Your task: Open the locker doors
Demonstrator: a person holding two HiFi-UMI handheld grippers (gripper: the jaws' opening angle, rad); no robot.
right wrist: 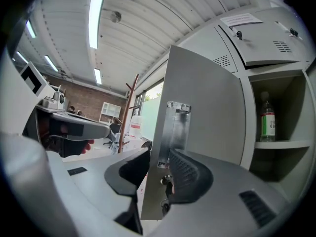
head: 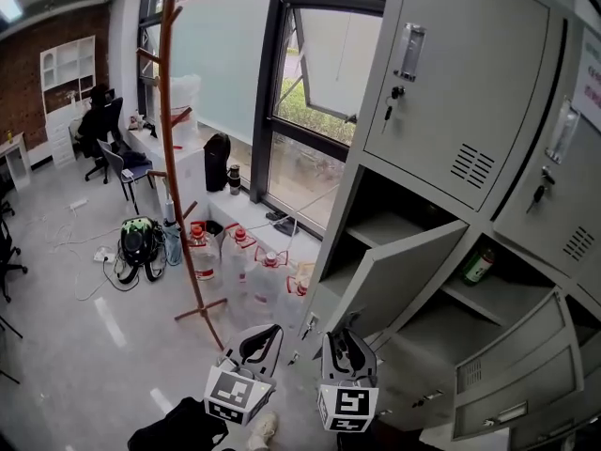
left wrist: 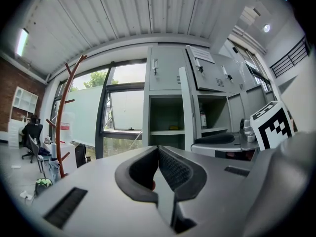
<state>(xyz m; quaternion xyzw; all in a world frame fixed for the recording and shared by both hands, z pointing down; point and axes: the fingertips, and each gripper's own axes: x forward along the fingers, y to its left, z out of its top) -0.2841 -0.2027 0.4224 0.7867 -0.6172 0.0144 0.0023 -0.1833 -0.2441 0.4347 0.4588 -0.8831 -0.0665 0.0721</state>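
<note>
The grey lockers (head: 460,73) fill the right of the head view. Both top doors are closed with keys in their locks. The middle-left locker door (head: 413,271) stands swung out towards me. My right gripper (head: 346,341) is at that door's free edge. In the right gripper view the door (right wrist: 207,112) runs between the jaws just below its metal handle (right wrist: 176,125), and my right gripper (right wrist: 158,169) is shut on the edge. My left gripper (head: 258,341) hangs beside it to the left, away from the lockers. Its jaws (left wrist: 158,157) are shut with nothing in them.
A green bottle (head: 478,266) stands on a shelf in the open locker to the right. Two lower right doors (head: 526,355) hang open. A wooden coat rack (head: 174,158) stands left of me, with bags and jugs on the floor by the window.
</note>
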